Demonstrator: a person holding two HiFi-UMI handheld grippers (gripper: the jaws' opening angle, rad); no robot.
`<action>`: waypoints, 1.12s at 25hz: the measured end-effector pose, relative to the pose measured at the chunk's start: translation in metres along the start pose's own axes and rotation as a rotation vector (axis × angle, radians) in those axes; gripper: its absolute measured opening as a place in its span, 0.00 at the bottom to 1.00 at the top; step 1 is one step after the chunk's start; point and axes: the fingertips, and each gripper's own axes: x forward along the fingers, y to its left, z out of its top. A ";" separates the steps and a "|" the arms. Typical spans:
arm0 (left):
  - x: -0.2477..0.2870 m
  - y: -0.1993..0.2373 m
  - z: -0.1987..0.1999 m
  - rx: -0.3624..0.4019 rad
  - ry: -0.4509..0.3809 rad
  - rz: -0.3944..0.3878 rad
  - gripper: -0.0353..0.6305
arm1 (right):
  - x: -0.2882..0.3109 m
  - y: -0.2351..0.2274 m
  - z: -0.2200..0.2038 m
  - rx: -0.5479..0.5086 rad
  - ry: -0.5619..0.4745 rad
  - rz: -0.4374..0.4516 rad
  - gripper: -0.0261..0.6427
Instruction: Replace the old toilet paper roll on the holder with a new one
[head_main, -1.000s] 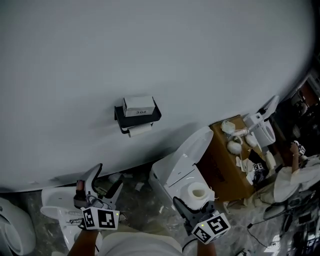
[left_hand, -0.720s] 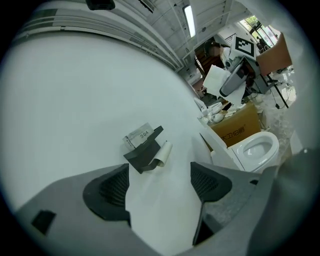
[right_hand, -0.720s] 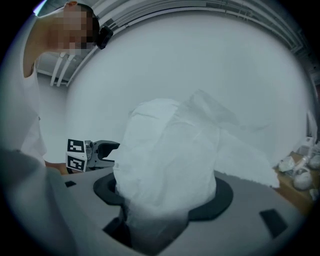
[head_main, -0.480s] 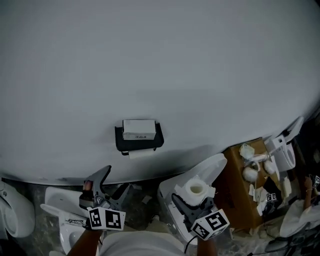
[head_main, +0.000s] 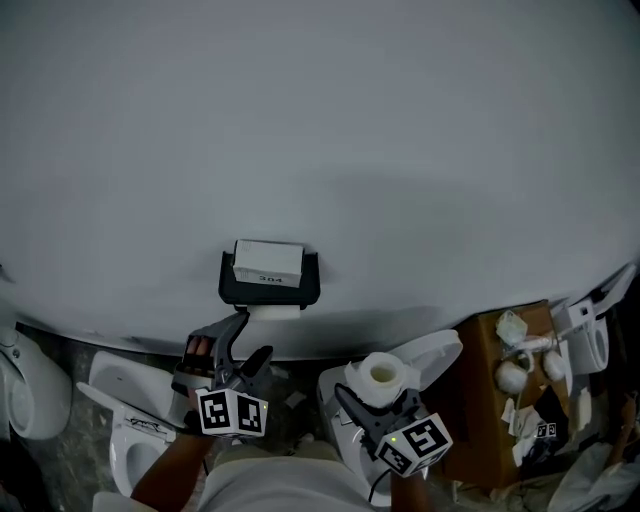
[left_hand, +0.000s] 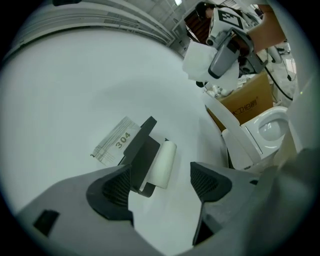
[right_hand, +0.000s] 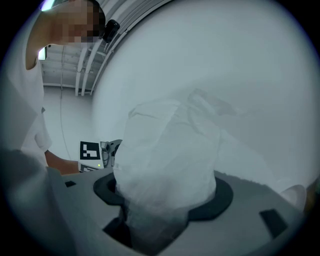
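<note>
A black wall holder (head_main: 268, 291) carries a white box marked 304 (head_main: 268, 265) on top and the thin old roll (head_main: 276, 312) beneath. My left gripper (head_main: 250, 336) is open and empty just below and left of the holder. In the left gripper view the old roll (left_hand: 162, 164) and holder (left_hand: 142, 152) lie just beyond the open left gripper (left_hand: 162, 184). My right gripper (head_main: 380, 392) is shut on the new white roll (head_main: 380, 375), lower right of the holder. That new roll (right_hand: 165, 165) fills the right gripper (right_hand: 165, 197) view.
A white toilet (head_main: 420, 365) with raised lid stands under the right gripper. Another toilet (head_main: 115, 425) sits at lower left. A brown cardboard box (head_main: 495, 385) with small white items stands to the right. The curved white wall (head_main: 320, 150) fills the upper view.
Both grippers have moved closer to the holder. The left one has risen to just below it. The right one has carried the new roll leftward.
</note>
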 end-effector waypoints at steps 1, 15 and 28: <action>0.006 -0.001 0.000 0.017 0.021 0.000 0.61 | 0.000 -0.003 -0.001 0.003 -0.002 0.007 0.52; 0.057 -0.009 -0.003 0.118 0.180 0.004 0.55 | 0.004 -0.023 -0.003 0.011 -0.013 0.113 0.52; 0.067 0.000 -0.006 0.135 0.214 0.033 0.37 | 0.004 -0.034 -0.004 0.017 -0.010 0.140 0.52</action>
